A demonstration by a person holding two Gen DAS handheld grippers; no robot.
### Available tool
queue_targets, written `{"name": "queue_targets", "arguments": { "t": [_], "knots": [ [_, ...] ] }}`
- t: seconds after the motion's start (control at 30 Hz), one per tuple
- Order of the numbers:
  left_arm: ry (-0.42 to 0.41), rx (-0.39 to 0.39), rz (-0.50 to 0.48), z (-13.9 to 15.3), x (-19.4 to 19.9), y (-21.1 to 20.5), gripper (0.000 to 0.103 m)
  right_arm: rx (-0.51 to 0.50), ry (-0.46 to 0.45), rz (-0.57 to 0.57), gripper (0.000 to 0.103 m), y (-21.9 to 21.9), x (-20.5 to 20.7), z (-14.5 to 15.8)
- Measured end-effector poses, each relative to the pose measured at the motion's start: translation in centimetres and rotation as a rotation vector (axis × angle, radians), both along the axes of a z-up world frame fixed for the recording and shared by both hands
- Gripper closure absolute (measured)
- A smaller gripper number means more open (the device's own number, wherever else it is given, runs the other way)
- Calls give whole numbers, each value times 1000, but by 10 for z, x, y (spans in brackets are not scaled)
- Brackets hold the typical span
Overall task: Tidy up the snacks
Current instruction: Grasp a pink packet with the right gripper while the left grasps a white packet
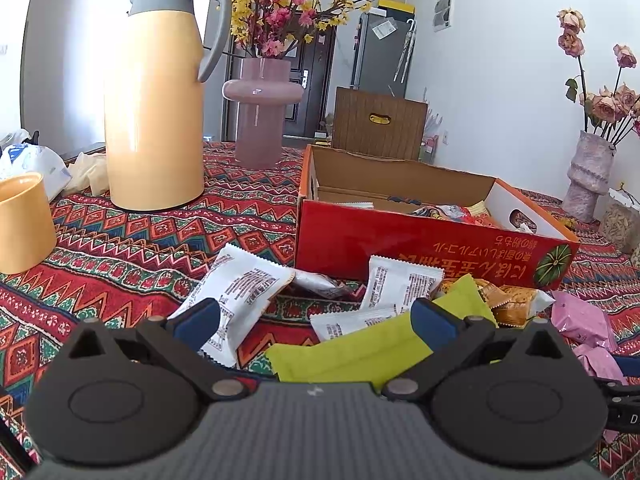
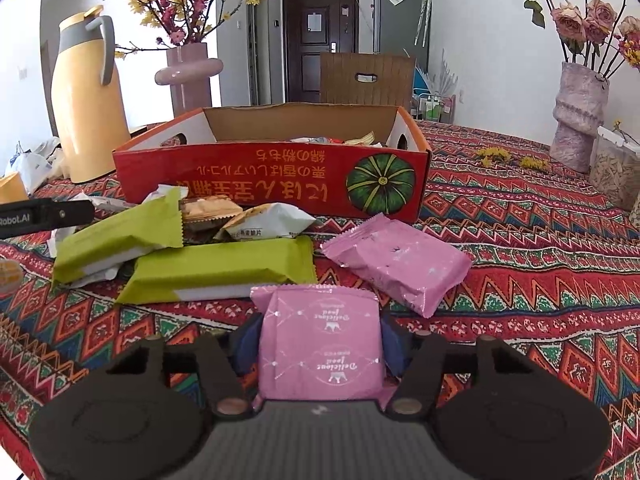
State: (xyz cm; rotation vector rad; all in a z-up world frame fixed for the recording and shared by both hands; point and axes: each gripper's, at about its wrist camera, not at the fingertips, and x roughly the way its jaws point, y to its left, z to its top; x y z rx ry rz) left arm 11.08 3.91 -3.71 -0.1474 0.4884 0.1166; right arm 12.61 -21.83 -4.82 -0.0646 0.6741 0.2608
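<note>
- Your right gripper (image 2: 319, 340): jaws clamped on a pink snack packet (image 2: 319, 344), pads against both its sides.
- Second pink packet (image 2: 396, 262) just ahead-right of those jaws; red box (image 2: 272, 176) beyond.
- Your left gripper (image 1: 316, 320): jaws apart, green packet (image 1: 352, 354) lying between them, unpinched.

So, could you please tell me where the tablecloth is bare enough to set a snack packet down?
Free: the cloth right of the red box, out toward the textured vase, and the strip between the thermos and the box. Crowded: in front of the box, where green bars, white packets and a pink packet pile up.
</note>
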Motion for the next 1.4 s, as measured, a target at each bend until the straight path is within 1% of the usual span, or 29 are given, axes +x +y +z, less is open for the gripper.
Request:
{"name": "queue_targets", "arguments": {
  "t": [0.27,0.4,0.5,0.67,0.77,0.97,1.2,1.4],
  "knots": [
    [16,16,8,1,2,-1,0,48,-84,-23,43,-8,-5,15],
    [16,21,8,5,0,-1,0,73,-134,-45,43,-10,-1,20],
    [4,25,13,12,-5,2,0,74,-153,-63,43,-11,6,20],
    [-9,37,42,22,-10,13,0,103,-157,-87,43,-13,17,14],
    [-11,32,61,26,-12,26,0,99,-162,-90,43,-13,17,11],
    [5,58,92,28,-9,43,0,92,-165,-102,43,-12,18,6],
    [70,43,57,20,3,59,0,102,-162,-111,43,-13,18,5],
    [117,62,17,11,19,59,0,113,-152,-114,43,-16,19,4]
  ]
}}
